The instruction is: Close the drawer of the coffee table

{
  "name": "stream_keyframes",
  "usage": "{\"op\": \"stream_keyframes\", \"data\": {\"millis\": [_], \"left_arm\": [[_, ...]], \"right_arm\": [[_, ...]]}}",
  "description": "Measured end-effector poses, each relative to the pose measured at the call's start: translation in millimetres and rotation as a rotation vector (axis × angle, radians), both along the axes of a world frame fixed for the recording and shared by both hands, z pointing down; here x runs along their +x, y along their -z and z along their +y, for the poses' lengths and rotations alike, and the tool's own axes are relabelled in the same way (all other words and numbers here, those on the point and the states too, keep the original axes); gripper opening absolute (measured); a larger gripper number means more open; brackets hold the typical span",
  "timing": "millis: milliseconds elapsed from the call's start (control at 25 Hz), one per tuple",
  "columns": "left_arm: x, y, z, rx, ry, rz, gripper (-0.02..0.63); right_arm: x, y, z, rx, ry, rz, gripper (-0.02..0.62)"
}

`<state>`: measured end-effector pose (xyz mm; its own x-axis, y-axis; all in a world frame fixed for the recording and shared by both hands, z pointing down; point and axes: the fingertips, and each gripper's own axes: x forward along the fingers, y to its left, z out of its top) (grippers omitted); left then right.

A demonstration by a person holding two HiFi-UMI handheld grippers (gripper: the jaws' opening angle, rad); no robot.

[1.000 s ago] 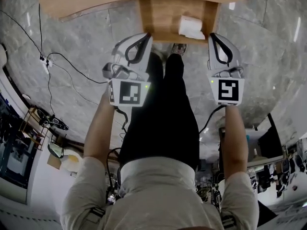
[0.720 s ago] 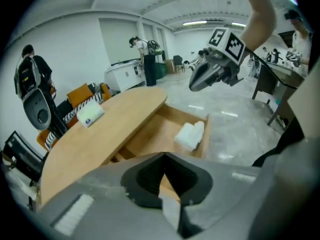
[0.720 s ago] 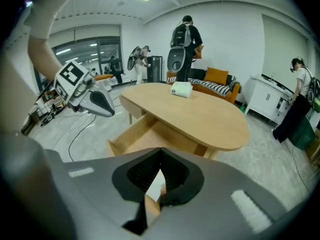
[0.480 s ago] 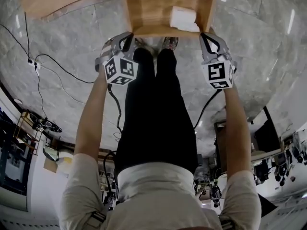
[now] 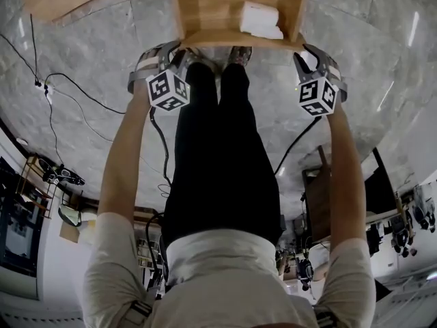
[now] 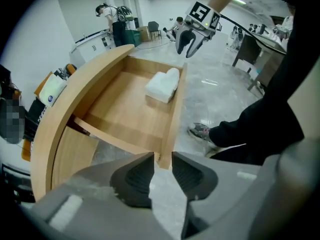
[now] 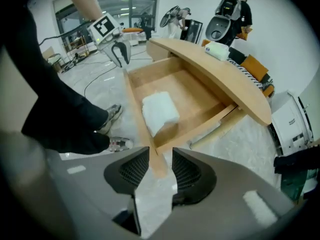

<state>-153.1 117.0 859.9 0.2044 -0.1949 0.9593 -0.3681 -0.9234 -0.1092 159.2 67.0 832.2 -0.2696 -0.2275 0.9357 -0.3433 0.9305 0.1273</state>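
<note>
Drawer [image 5: 205, 5] front corners stand between both pairs of jaws, which have just been opening and are narrowly apart, pads not pressing: left gripper [image 6: 161, 165] at eleven o'clock, right gripper [image 7: 160, 166] at one. It sits pulled out of the coffee table [image 6: 75, 99] at twelve, white bundle [image 6: 162, 85] inside. Lining up, I'd say; next comes an even push toward twelve.

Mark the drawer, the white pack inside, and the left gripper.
drawer [image 6: 125, 109], left gripper view, bare floor
white pack [image 6: 162, 85], left gripper view, top face
left gripper [image 6: 161, 163], left gripper view, between fingertips
</note>
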Motion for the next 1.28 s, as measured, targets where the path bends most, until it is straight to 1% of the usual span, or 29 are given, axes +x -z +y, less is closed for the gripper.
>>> {"op": "stream_keyframes", "data": {"millis": [80,200,280,360,480,600,720,880,960,1080,1200,1280], "left_arm": [[1,-7,3,-0.006,-0.023,-0.020,0.118],[0,-15,1,0.011,-0.044,-0.059,0.118],[-3,-18,0,0.019,-0.051,-0.084,0.118],[-5,-19,-1,0.027,-0.059,-0.099,0.118],[-5,-19,0,0.036,-0.059,-0.102,0.118],[-4,-17,0,0.030,-0.055,-0.106,0.118],[-4,-18,-1,0.025,-0.042,-0.117,0.118],[-5,-21,0,0.009,-0.027,-0.112,0.118],[-3,-20,1,-0.008,-0.029,-0.107,0.118],[4,-17,7,-0.061,-0.037,-0.085,0.118],[0,-27,7,-0.056,-0.078,-0.115,0.118],[-2,-34,7,-0.059,-0.077,-0.129,0.118]], "right_arm": [[7,-12,4,-0.008,0.061,0.065,0.152],[11,-24,8,-0.002,0.182,0.152,0.156],[6,-29,10,0.004,0.254,0.186,0.156],[2,-37,11,-0.005,0.294,0.213,0.156],[2,-46,12,-0.024,0.311,0.253,0.156],[5,-49,10,-0.030,0.300,0.278,0.155],[4,-54,10,-0.036,0.283,0.275,0.146],[3,-59,17,-0.025,0.306,0.266,0.084],[3,-58,18,-0.007,0.311,0.262,0.083],[4,-57,17,-0.003,0.313,0.259,0.083],[2,-56,17,-0.004,0.330,0.263,0.081],[2,-56,17,-0.006,0.340,0.267,0.080]]}}
